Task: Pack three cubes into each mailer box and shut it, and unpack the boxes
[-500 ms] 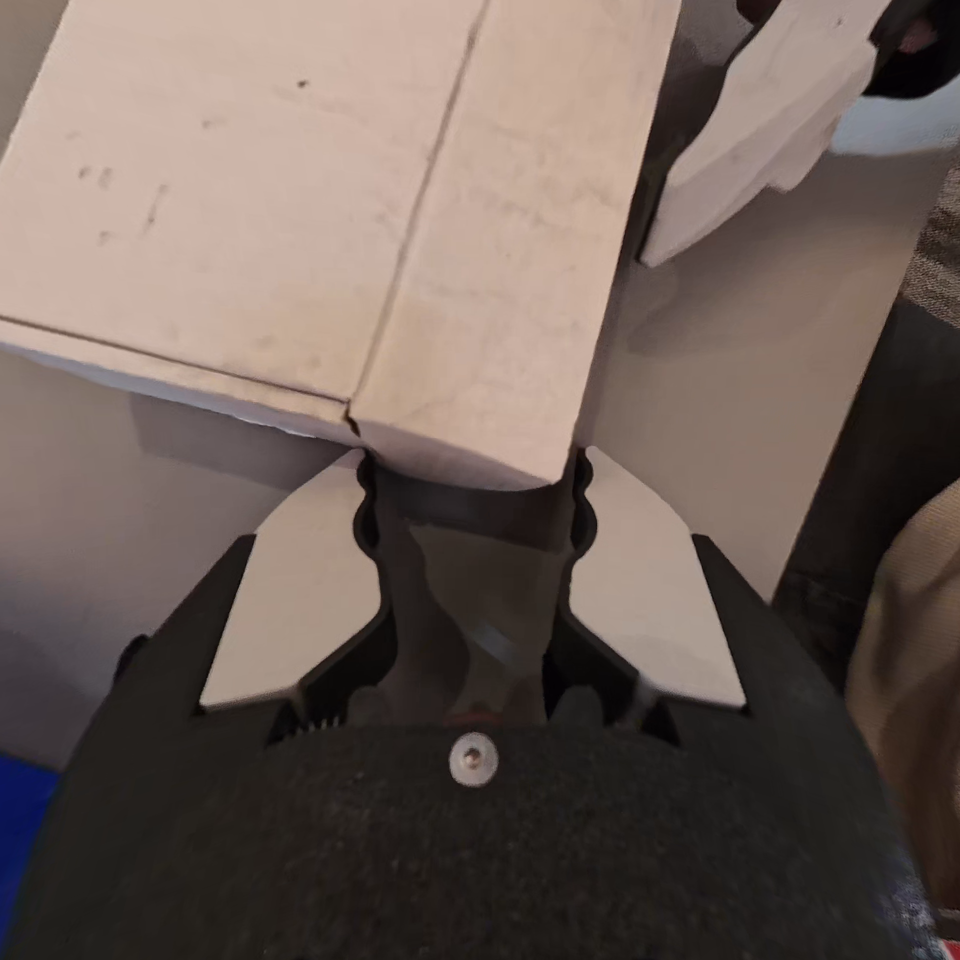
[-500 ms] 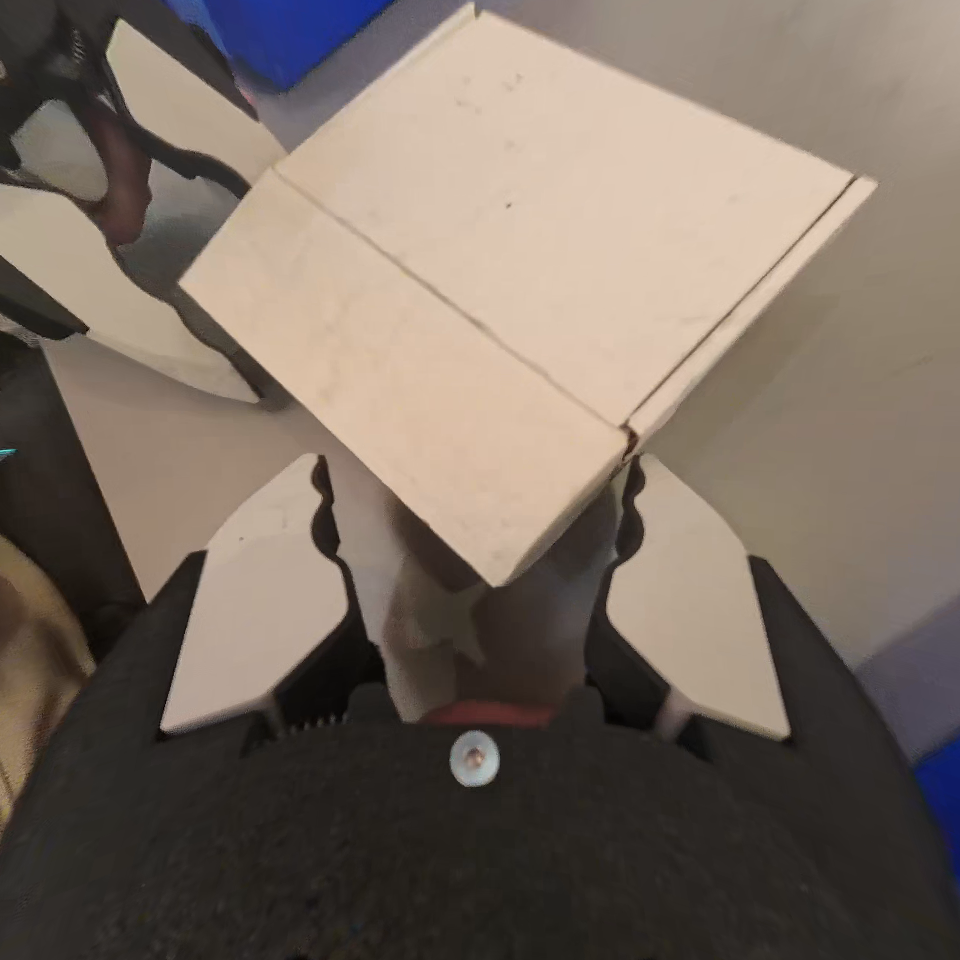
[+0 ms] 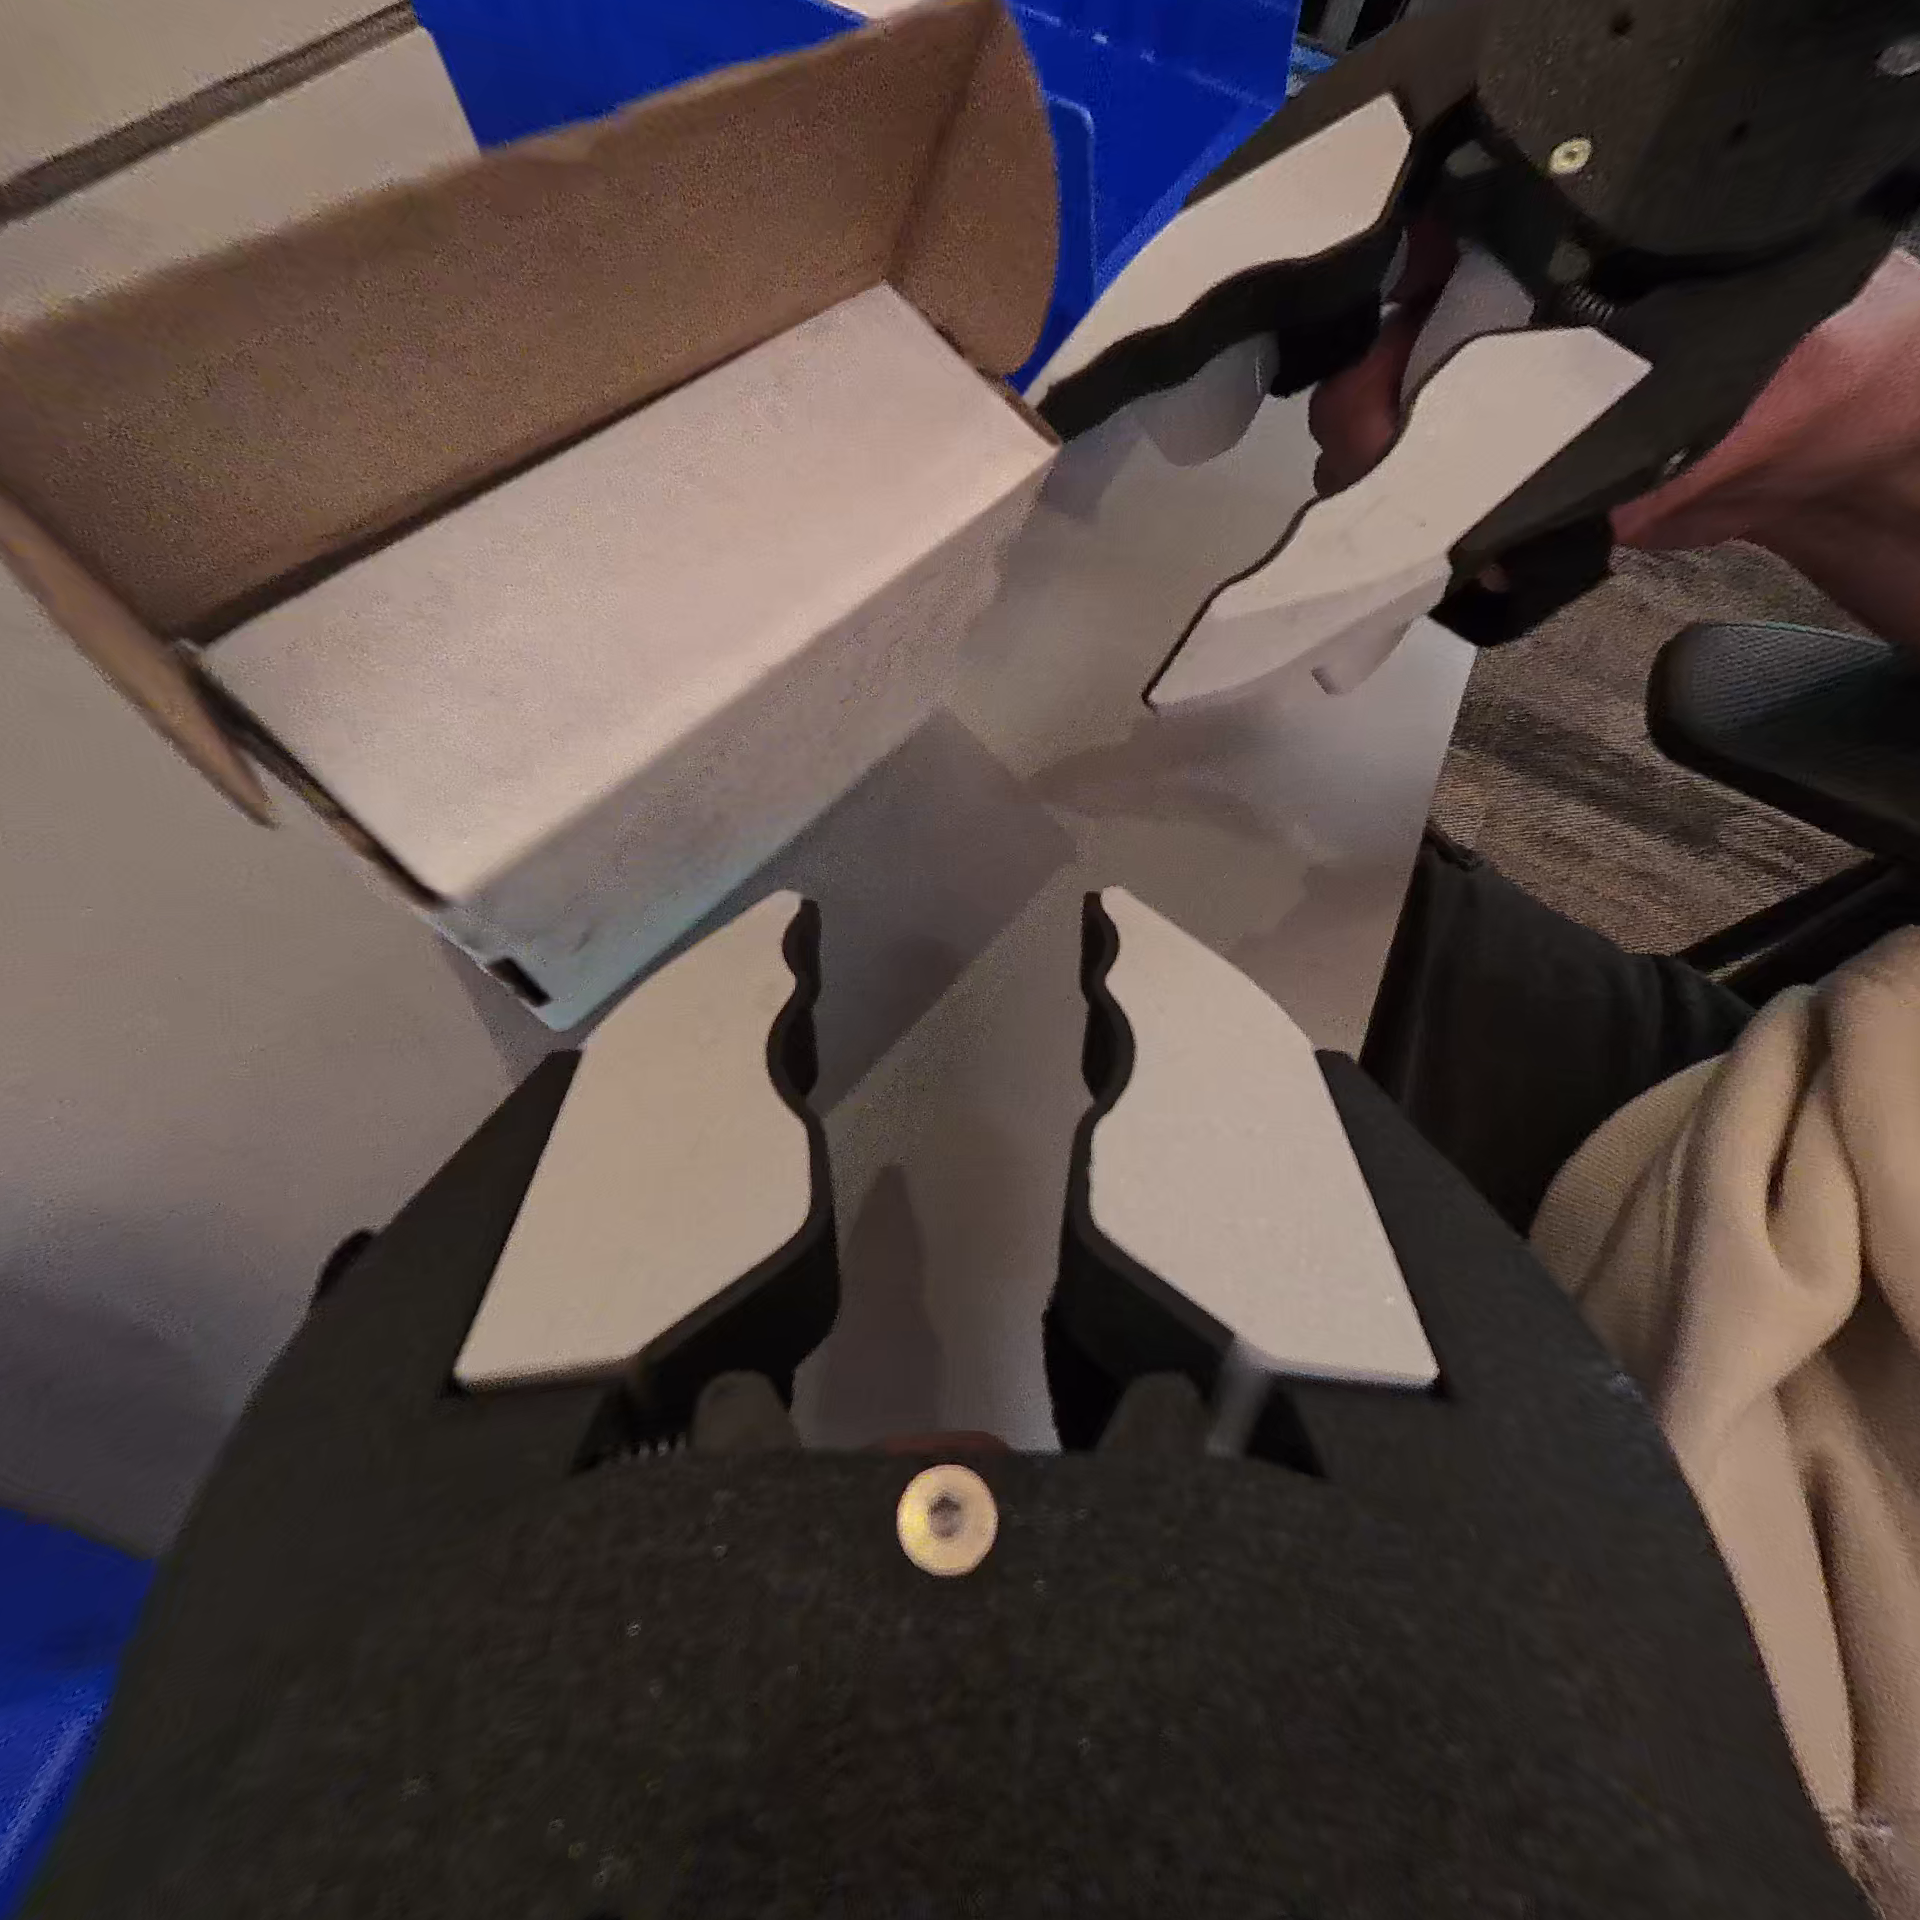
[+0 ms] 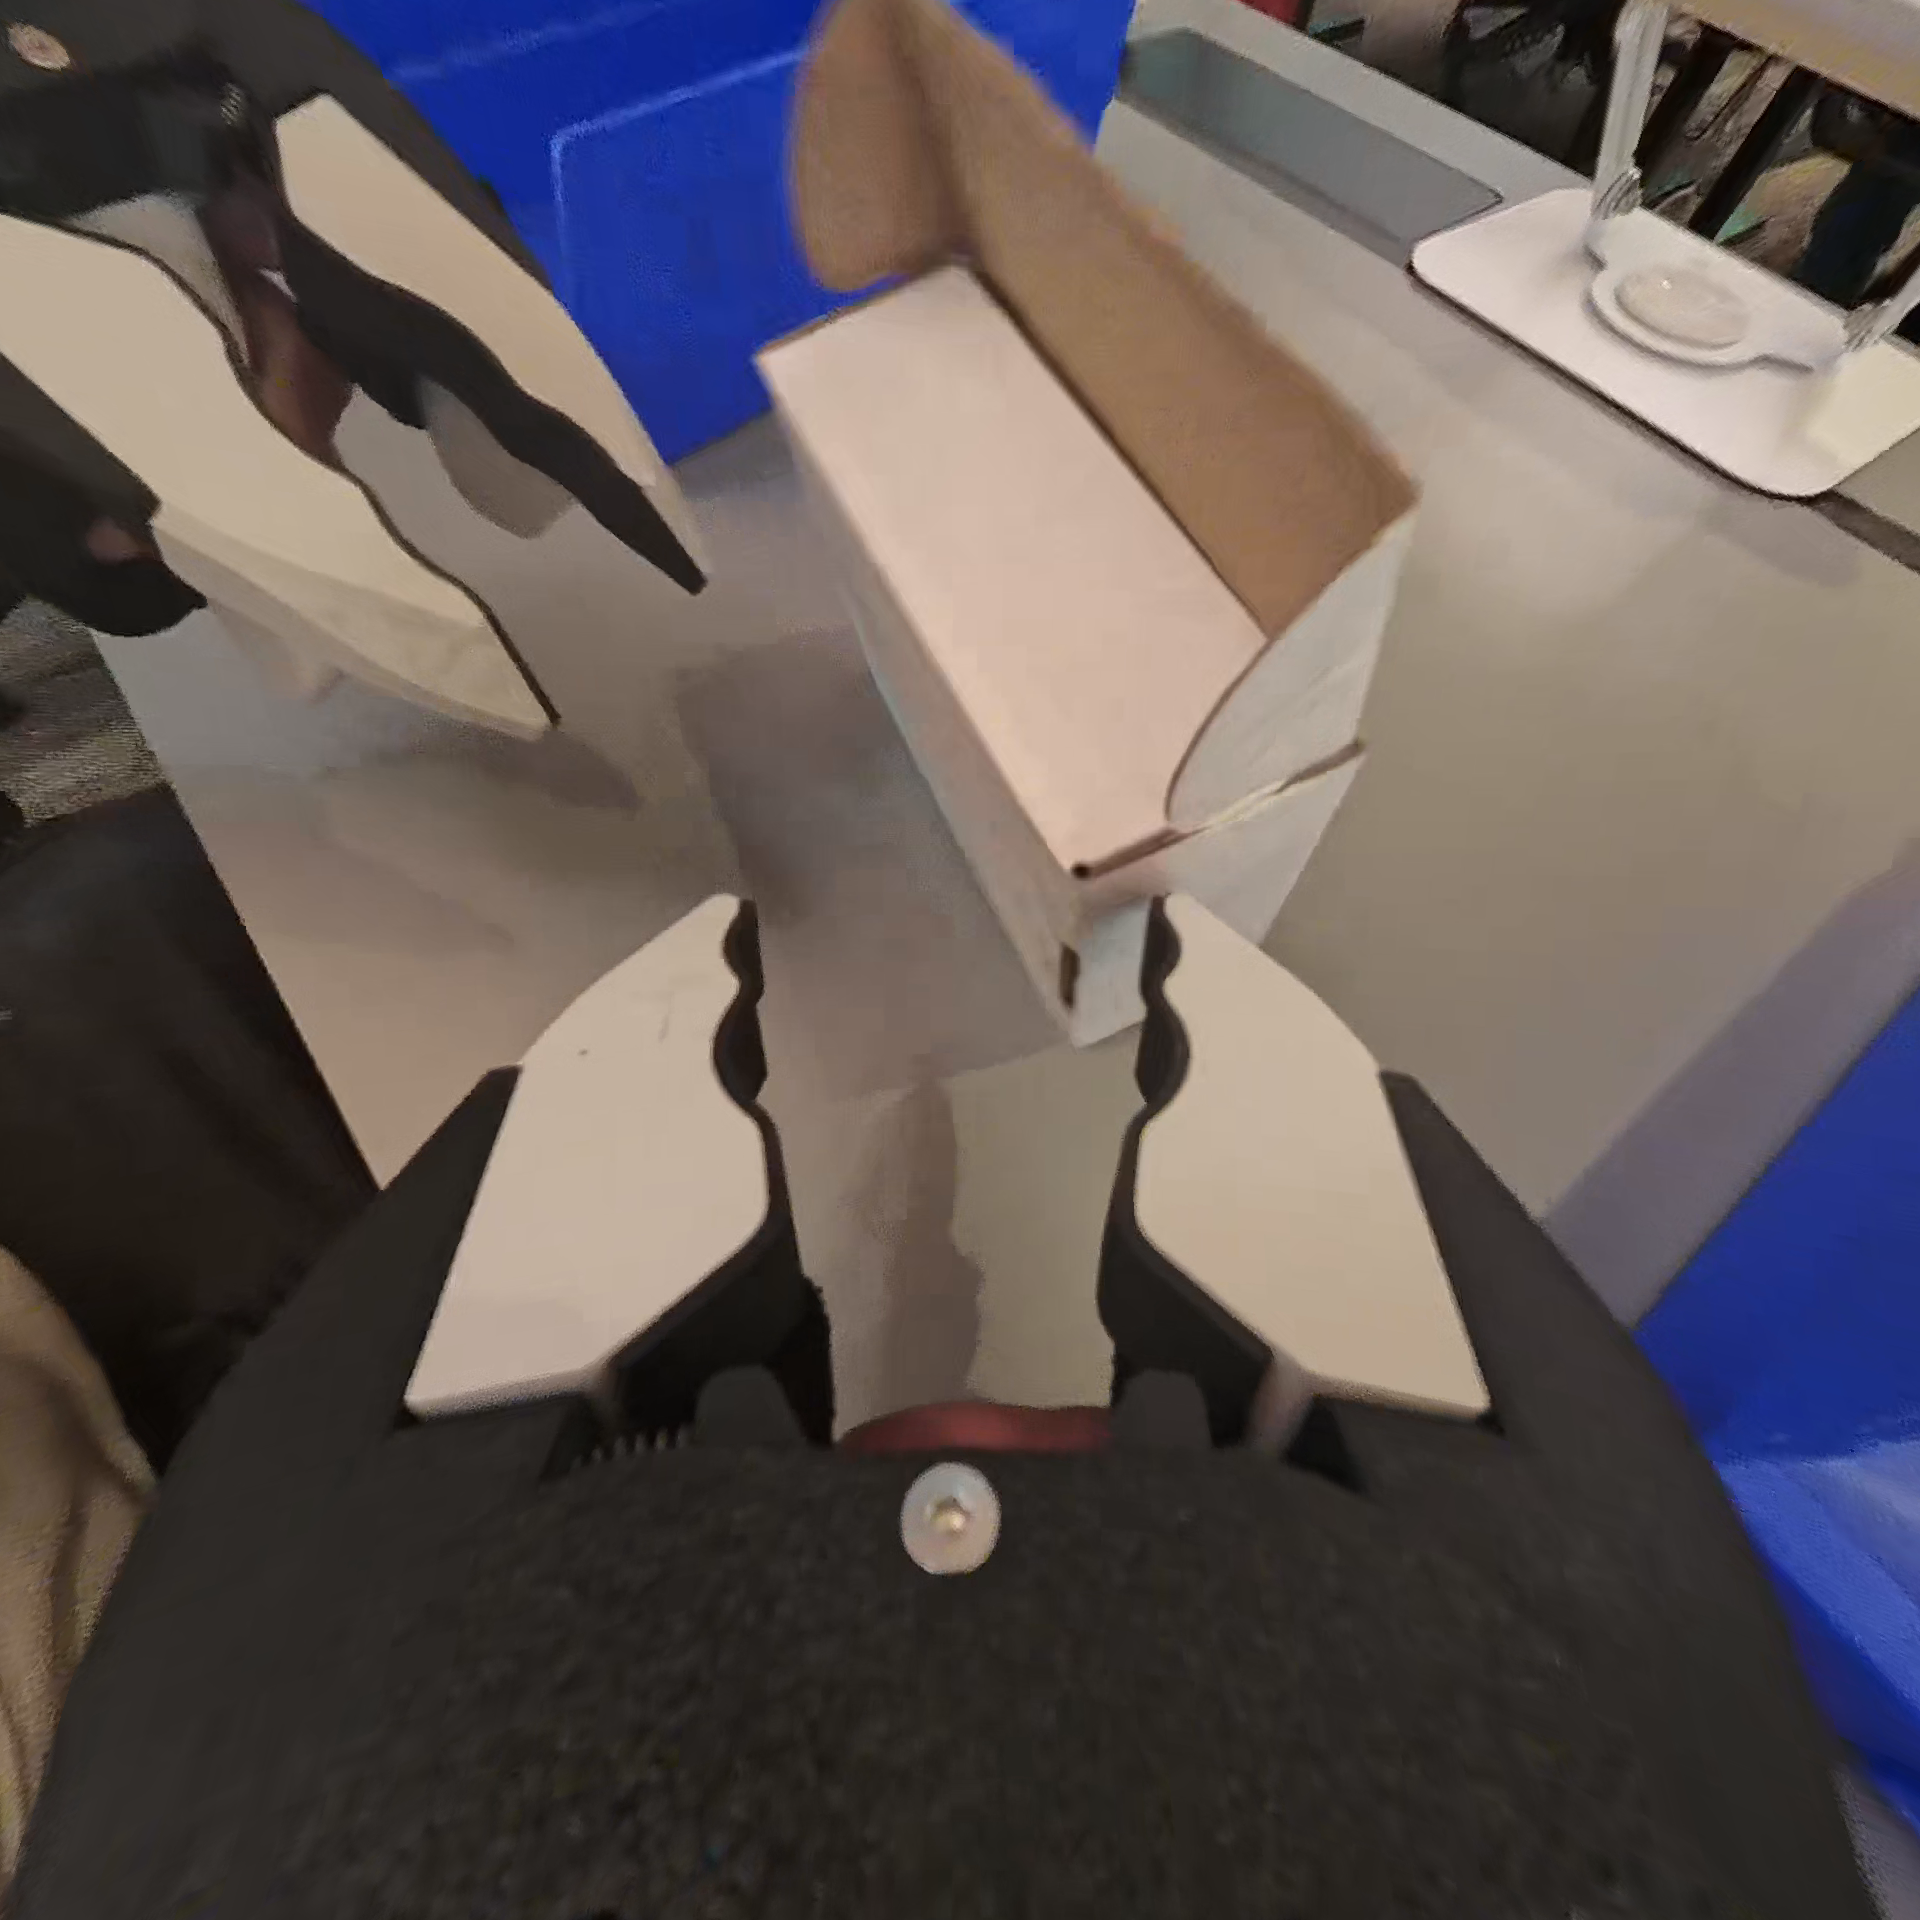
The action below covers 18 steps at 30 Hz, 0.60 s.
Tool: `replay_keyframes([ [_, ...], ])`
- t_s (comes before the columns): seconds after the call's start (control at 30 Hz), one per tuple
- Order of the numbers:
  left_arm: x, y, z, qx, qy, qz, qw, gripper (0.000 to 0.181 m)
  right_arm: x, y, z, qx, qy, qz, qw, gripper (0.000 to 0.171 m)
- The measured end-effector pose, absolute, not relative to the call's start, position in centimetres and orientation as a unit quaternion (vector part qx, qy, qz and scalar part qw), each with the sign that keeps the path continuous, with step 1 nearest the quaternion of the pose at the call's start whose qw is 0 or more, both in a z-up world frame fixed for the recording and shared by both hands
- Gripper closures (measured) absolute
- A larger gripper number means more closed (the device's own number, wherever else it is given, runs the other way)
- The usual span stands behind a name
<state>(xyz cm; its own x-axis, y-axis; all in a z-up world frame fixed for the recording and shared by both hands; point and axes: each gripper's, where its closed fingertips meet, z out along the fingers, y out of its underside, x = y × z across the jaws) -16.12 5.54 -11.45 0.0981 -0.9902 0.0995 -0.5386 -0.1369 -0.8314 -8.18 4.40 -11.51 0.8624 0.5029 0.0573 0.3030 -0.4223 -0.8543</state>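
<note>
A white mailer box sits on the grey table, also in the right wrist view. Its lid flap stands up and shows the brown inner side, with rounded ears at both ends. The inside of the box is hidden and no cubes show. My left gripper is open and empty, just in front of the box's near corner. My right gripper is open and empty, its right fingertip beside the box's near corner. Each gripper also shows in the other's view, the right one and the left one, both beside the box.
Blue bins stand behind the box and at the right. A white stand base is at the far right of the table. The table edge, a chair and beige clothing are close by.
The box was closed and held close between both grippers' fingers. Now its lid flap is up, and both grippers have drawn back from it.
</note>
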Motion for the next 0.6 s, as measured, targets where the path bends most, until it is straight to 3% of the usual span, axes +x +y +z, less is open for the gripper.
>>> replay_keyframes([
  [0.27, -17.8, 7.7, -10.2, -0.686, 0.540, -0.325, 0.364, 0.132, -6.5, 4.8, -12.0, -0.847, -0.229, 0.038, 0.478, 0.103],
  [0.43, -18.1, 13.1, -6.6, -0.725, 0.466, -0.336, 0.380, 0.135, -5.8, 5.9, -8.8, -0.827, -0.177, 0.009, 0.534, 0.119],
  [0.6, -15.8, 16.3, -7.0, -0.740, 0.477, -0.330, 0.341, 0.140, -4.5, 7.4, -7.7, -0.832, -0.090, 0.026, 0.546, 0.134],
])
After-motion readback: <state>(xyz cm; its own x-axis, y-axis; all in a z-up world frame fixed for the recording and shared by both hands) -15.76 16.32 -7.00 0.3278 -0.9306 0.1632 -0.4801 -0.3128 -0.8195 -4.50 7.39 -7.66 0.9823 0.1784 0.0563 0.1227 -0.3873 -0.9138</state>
